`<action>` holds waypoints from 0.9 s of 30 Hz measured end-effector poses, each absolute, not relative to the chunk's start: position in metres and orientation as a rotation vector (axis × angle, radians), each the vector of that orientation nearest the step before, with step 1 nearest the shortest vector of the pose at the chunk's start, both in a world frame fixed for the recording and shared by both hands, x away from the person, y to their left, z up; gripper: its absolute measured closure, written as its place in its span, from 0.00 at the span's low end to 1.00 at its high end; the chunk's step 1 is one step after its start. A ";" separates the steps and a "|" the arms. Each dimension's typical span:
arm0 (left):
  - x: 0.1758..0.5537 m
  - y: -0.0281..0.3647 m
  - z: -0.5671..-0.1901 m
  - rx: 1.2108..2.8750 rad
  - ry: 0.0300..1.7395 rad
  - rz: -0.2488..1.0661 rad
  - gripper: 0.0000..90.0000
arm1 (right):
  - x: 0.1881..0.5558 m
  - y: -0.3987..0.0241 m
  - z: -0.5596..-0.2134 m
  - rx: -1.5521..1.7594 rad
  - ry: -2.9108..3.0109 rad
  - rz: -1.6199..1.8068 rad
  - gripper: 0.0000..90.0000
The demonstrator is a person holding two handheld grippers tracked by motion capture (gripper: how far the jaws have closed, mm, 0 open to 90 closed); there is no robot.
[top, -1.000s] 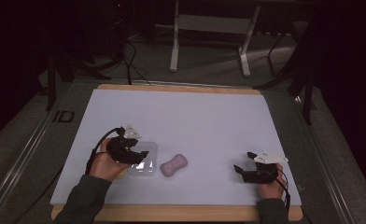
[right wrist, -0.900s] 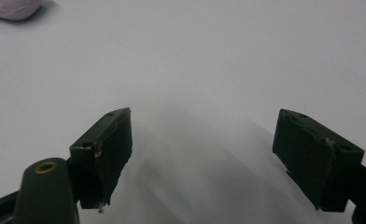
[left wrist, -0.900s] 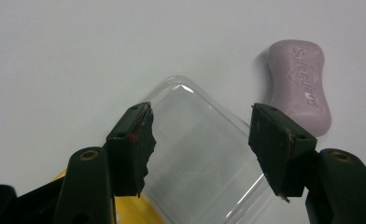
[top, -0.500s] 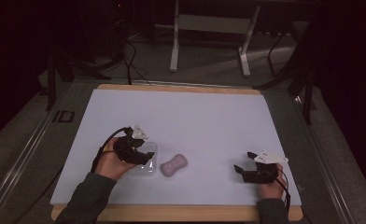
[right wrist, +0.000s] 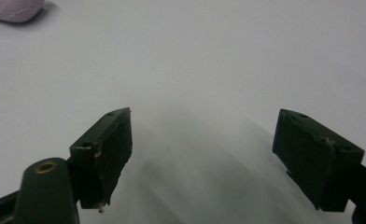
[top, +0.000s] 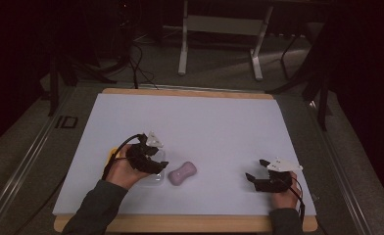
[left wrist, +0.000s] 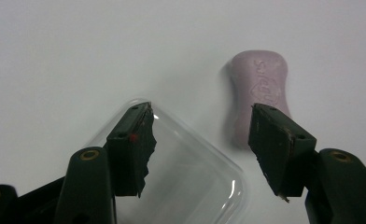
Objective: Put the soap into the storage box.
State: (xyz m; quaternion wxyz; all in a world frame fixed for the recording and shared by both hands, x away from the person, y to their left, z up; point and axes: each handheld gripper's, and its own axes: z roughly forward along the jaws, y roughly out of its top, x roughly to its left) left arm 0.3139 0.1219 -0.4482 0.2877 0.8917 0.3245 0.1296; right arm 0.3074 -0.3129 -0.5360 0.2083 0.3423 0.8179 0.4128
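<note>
A person sits at a wooden table covered by a white mat (top: 190,122), holding a black two-jaw gripper in each hand. The left gripper (top: 153,164) hovers over a clear plastic dish with rounded corners (left wrist: 190,172), which lies flat on the mat near the front left. In the left gripper view its jaws stand apart with nothing pinched; one jaw sits above the dish's far rim, the other reaches toward a pale purple, waisted bar of soap (left wrist: 260,91). The soap lies on the mat just beside the dish, apart from both jaws. The right gripper (top: 254,180) rests near the front right edge, well away from the soap, jaws wide apart and holding nothing.

Judging from this, the work looks barely begun: the soap is not in the dish and neither item is lifted; grasping and placing appear left to do.

The dish is faint in the high view, half hidden under the left hand. Raised lettering on the soap is unreadable. The room beyond the table is dark
</note>
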 end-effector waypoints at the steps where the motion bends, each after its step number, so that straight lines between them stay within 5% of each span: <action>1: 0.314 0.121 -0.448 2.389 0.859 0.347 0.45 | 0.308 -0.313 -0.536 0.950 2.276 1.148 0.22; 27: 0.320 0.096 -0.453 2.435 0.823 0.264 0.42 | 0.307 -0.313 -0.536 0.952 2.274 1.150 0.22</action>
